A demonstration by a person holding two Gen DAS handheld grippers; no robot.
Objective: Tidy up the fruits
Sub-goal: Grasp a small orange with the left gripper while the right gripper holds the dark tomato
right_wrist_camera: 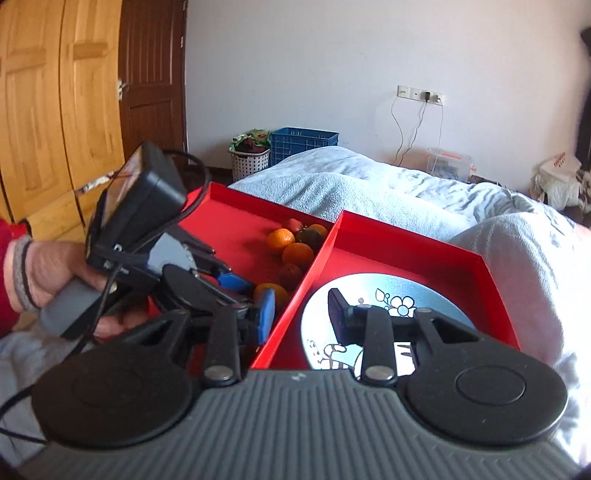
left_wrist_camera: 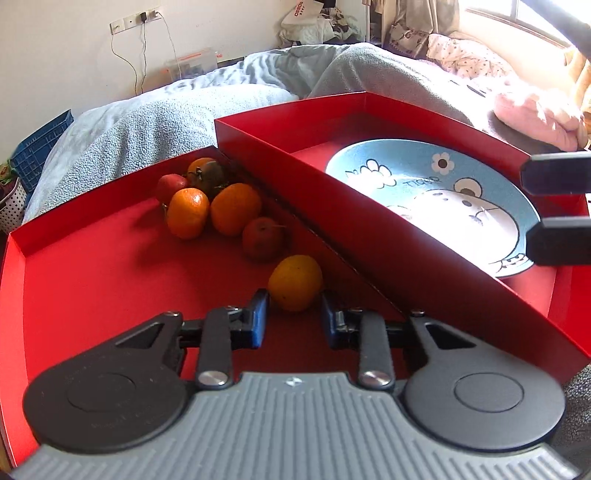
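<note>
Yellow-orange mandarin point(left_wrist_camera: 294, 283) (smooth, round)

Streaming in as daylight from the window point(left_wrist_camera: 524, 14) at upper right of the left wrist view, blowing out the pink pillow point(left_wrist_camera: 535, 114) and the near half of the blue plate point(left_wrist_camera: 424, 192) into white glare. Casting soft shadows from the fruits point(left_wrist_camera: 218, 206) leftward across the red tray point(left_wrist_camera: 92, 258). Leaving the tray wall point(left_wrist_camera: 369, 236) dark on its shaded face. Bending straight edges at both frames' rims with fisheye distortion, darkening the corners. Staying sharp mid-frame; softening slightly on the wardrobe point(right_wrist_camera: 55, 110) and the person's hand point(right_wrist_camera: 55, 277). Washing out the bedding point(right_wrist_camera: 554, 295) at right.
</note>
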